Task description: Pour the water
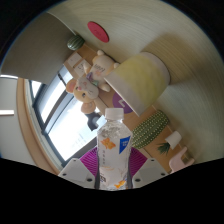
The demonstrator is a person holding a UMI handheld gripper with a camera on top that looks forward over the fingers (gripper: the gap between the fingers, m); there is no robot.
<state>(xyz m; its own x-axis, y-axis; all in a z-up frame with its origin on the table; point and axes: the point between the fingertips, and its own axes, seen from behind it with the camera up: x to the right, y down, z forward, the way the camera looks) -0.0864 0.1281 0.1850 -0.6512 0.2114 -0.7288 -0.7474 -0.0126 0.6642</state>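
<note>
A clear plastic water bottle [113, 145] with a white cap and a blue and orange label stands between my fingers, held up off any surface. My gripper [112, 166] is shut on the bottle; the magenta pads [88, 162] press on its lower part from both sides. The view is tilted. A pale yellow-green cylinder [144, 76], cup-like, is beyond the bottle and to the right. I see no water stream.
A plush rabbit toy [88, 88] sits beyond the bottle to the left, before a window [60, 115]. A green cactus-like object [152, 127] is right of the bottle. A red round object [97, 31] shows on the pale surface far beyond.
</note>
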